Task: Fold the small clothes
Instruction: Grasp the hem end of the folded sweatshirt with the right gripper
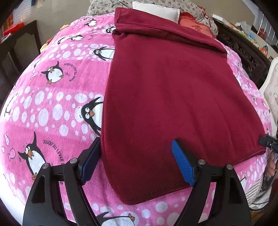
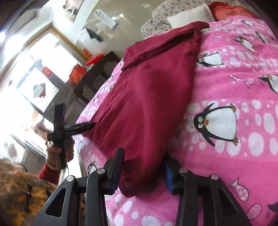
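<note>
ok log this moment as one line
stage: fold under way | red garment: flat on pink blanket | left gripper: open | right gripper: open, straddling corner

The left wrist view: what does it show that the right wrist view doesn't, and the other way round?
Only the left wrist view shows the left gripper up close, open over a near corner of the red garment, and a dark carved headboard at far right. Only the right wrist view shows the window, the person's hand on the left gripper's handle, a patterned sleeve, and the right gripper, its fingers either side of the garment's other near corner. Both show the garment, the penguin blanket and a white pillow.
</note>
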